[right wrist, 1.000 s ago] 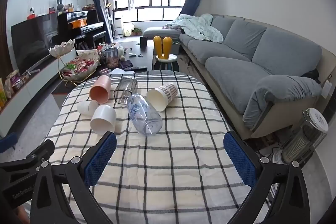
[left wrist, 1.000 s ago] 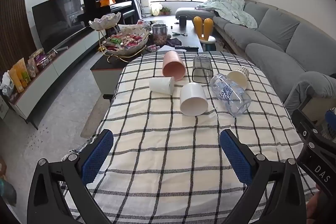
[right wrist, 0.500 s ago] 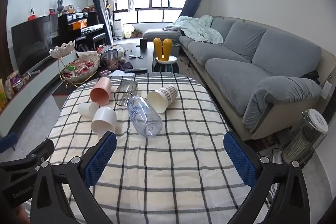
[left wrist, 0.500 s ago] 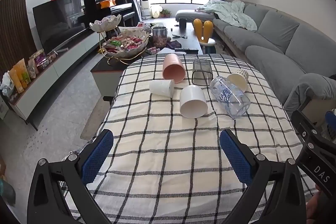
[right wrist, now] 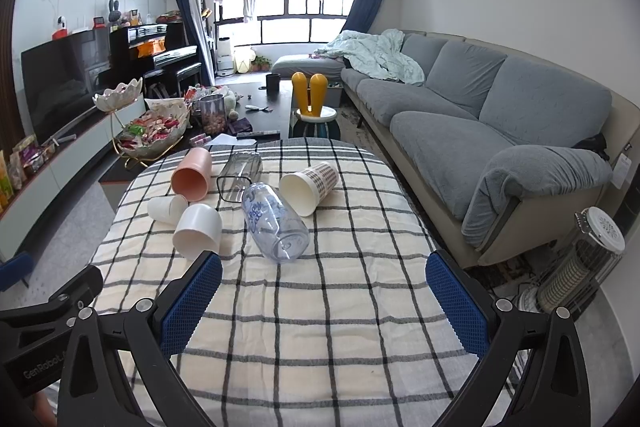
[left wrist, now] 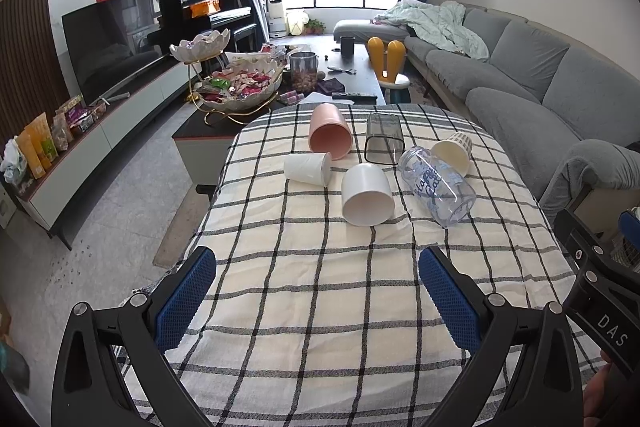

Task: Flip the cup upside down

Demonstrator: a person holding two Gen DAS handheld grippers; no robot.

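Checked black-and-white cloth (left wrist: pixel 320 291) covers the table that fills the near ground of both wrist views, in a living room. Closest to the camera, the left gripper (left wrist: pixel 318 287) hangs above the bare cloth with its blue-padded fingers spread wide and nothing between them; the right gripper (right wrist: pixel 324 291) hovers likewise, jaws wide apart and empty. Beyond them six cups lie on their sides in a loose cluster toward the far half of the table. Nearest is a large white cup (left wrist: pixel 366 201), mouth facing the camera, with a clear printed cup (left wrist: pixel 438 185) just beside it on the right. A small white cup (left wrist: pixel 308 169) lies left of these. Behind come a pink cup (left wrist: pixel 330 137), a clear dark-rimmed cup (left wrist: pixel 384 143) and a checked paper cup (left wrist: pixel 454 151). Past the table's far edge stands a low coffee table (left wrist: pixel 360 75) with a snack bowl (left wrist: pixel 240 89). A grey sofa (right wrist: pixel 480 115) runs along the right
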